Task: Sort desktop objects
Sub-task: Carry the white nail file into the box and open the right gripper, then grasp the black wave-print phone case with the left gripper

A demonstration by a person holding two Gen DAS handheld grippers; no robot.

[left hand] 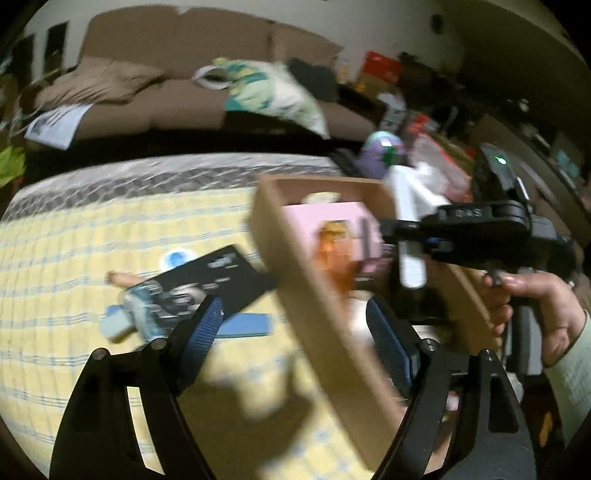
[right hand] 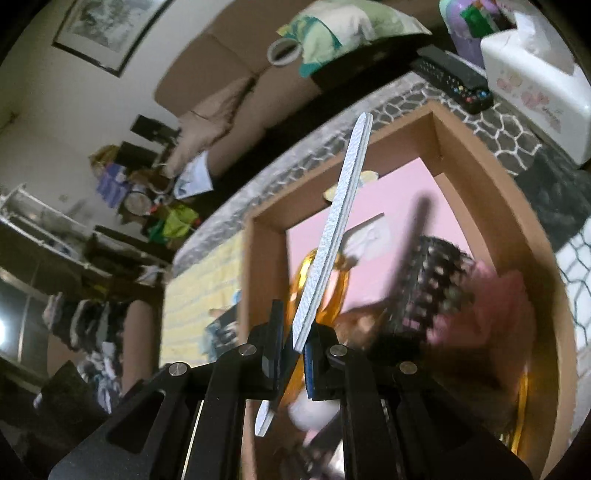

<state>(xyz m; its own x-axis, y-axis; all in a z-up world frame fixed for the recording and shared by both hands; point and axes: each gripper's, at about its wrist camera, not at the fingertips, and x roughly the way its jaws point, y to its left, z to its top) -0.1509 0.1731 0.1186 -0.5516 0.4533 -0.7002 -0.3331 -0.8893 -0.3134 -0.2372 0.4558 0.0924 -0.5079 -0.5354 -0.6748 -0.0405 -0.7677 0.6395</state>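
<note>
My right gripper [right hand: 293,341] is shut on a long white nail file [right hand: 334,229], held edge-on above a brown cardboard box [right hand: 436,118]. In the left wrist view the right gripper [left hand: 402,236] holds the file [left hand: 408,240] over the box [left hand: 314,295]. The box holds a pink sheet [right hand: 399,192], an orange-gold object [right hand: 332,291], a black hairbrush [right hand: 432,280] and pink cloth [right hand: 491,306]. My left gripper [left hand: 295,325] is open and empty, straddling the box's near wall. A black card [left hand: 214,280], a small doll [left hand: 140,302] and a blue strip [left hand: 247,325] lie on the yellow checked cloth [left hand: 74,258].
A white tissue box [right hand: 535,92], a black remote [right hand: 450,77] and a purple bottle [right hand: 465,26] stand beyond the box. A brown sofa [left hand: 166,74] with a pillow [left hand: 266,92] lies behind the table.
</note>
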